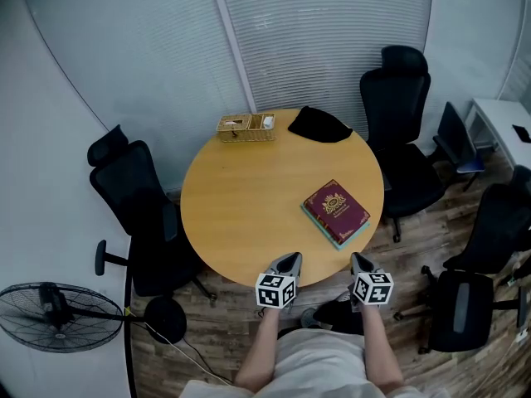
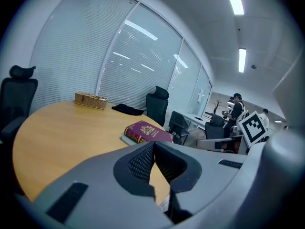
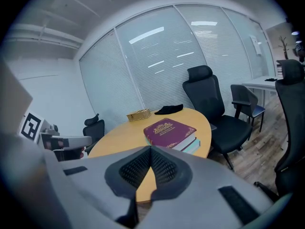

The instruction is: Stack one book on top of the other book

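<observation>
Head view: round wooden surface (image 1: 241, 214); maroon book (image 1: 335, 206) stacked on teal book (image 1: 332, 237) near its right edge; wicker basket (image 1: 246, 128) and black cloth (image 1: 319, 125) at the far edge; office chairs (image 1: 397, 106) around; fan (image 1: 58, 315) on the floor.
Left gripper view: left tongs (image 2: 153, 144) closed, empty.
Right gripper view: right tongs (image 3: 151, 149) closed, empty.

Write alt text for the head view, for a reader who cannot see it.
A maroon book lies stacked on a teal book at the right side of a round wooden table, seen from above. At the near edge, the left gripper and right gripper are shut and empty. A wicker basket and black cloth sit at the far edge.
</observation>
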